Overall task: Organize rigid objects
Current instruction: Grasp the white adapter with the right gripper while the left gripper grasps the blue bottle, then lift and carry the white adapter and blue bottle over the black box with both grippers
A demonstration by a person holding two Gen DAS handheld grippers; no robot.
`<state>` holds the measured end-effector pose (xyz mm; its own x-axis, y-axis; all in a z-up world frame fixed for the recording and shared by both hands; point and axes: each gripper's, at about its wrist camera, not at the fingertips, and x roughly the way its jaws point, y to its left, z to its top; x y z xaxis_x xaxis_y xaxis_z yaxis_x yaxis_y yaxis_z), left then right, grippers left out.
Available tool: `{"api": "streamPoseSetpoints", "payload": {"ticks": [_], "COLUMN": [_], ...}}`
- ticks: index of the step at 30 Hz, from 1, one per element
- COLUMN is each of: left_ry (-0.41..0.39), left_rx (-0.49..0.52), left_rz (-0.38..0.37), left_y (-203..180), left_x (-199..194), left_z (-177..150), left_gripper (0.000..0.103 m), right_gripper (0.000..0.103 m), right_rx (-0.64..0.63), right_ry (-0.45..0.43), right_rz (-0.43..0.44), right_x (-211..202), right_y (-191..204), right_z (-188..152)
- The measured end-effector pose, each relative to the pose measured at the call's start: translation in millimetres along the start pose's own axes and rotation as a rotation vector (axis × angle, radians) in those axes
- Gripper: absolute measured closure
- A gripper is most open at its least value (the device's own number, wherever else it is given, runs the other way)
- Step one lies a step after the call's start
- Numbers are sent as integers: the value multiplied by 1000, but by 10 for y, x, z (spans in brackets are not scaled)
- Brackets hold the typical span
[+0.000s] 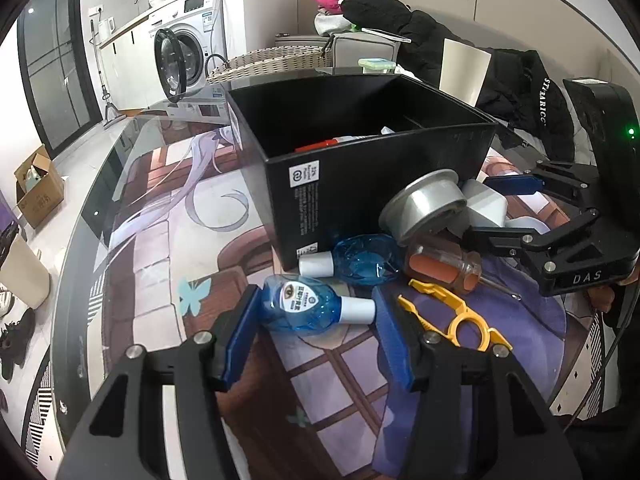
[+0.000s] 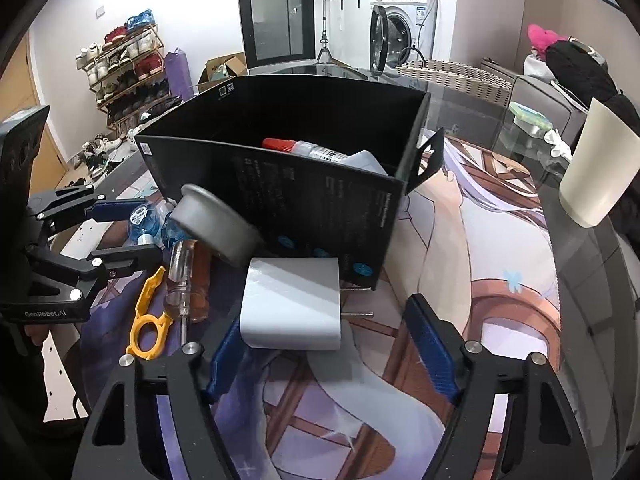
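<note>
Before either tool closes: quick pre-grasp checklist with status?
1. Left tool open, straddling labelled blue bottle: ok.
2. Left pads touching the bottle: cannot tell.
3. Right tool open around white charger: ok.
4. Charger centred: not ok, it sits against the left finger.
5. Black box has room: ok, only a red-capped tube and little else inside.
6. Metal tin leaning on the box, may slip: not ok.

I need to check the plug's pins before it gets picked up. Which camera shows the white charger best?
The right wrist view: the white charger lies close and unobstructed between the open right tool fingers, its two metal pins visible. The left wrist view shows only part of its white body behind the metal tin, pins hidden.
</note>
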<state>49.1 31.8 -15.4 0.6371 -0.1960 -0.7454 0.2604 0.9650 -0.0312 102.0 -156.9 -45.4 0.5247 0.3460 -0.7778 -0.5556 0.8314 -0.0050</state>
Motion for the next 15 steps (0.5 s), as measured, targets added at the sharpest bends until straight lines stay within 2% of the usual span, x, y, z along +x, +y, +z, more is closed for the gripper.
{"api": "streamPoseSetpoints", "payload": {"ticks": [4, 6, 8, 15], "left_ry": [-1, -2, -2, -28], "left_rx": [-3, -3, -3, 5], "left_rz": [6, 8, 10, 29], "left_y": [-4, -6, -5, -25], "left_x": [0, 2, 2, -40], "left_z": [2, -1, -2, -11], "left_gripper": [47, 47, 47, 47], "right_gripper": [30, 41, 46, 46], "right_rx": [-5, -16, -29, -31], "right_ry": [-6, -12, -14, -22], "right_rz": [-5, 5, 7, 0], "right_x": [9, -5, -26, -108], "right_y": [34, 68, 104, 119], "right_z": [11, 8, -1, -74]}}
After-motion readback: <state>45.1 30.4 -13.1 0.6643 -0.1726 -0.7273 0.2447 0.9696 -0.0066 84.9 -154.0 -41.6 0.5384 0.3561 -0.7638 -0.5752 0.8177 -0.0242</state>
